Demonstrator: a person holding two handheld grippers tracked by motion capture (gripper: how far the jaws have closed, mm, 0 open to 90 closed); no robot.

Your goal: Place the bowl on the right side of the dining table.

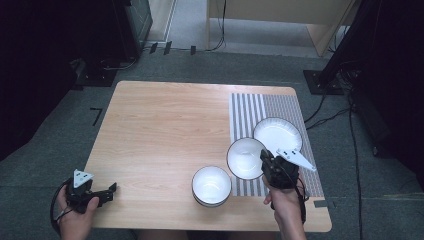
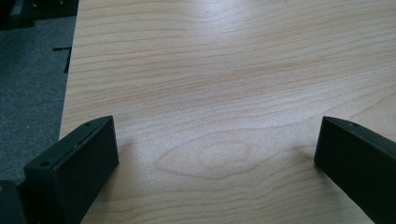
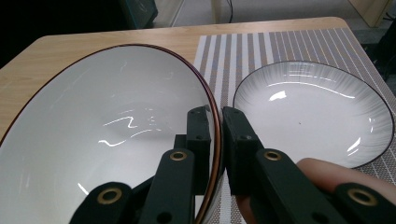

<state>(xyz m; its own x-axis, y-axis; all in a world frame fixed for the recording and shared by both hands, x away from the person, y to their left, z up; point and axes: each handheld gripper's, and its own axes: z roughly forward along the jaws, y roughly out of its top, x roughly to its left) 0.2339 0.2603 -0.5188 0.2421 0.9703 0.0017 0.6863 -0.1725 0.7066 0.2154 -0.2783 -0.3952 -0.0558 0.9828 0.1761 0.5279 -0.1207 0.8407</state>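
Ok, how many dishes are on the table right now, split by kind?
White round bowls: 2, one with a dark rim gripped at its edge by the right gripper, one free on the bare wood.
White shallow ribbed plate on the striped placemat: 1.
Total: 3 dishes.

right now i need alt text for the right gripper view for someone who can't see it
The right claw is shut on the rim of a white bowl with a dark red edge, one jaw inside the bowl and one outside. Just beyond it, a shallow white plate sits on a striped placemat laid on the wooden table.
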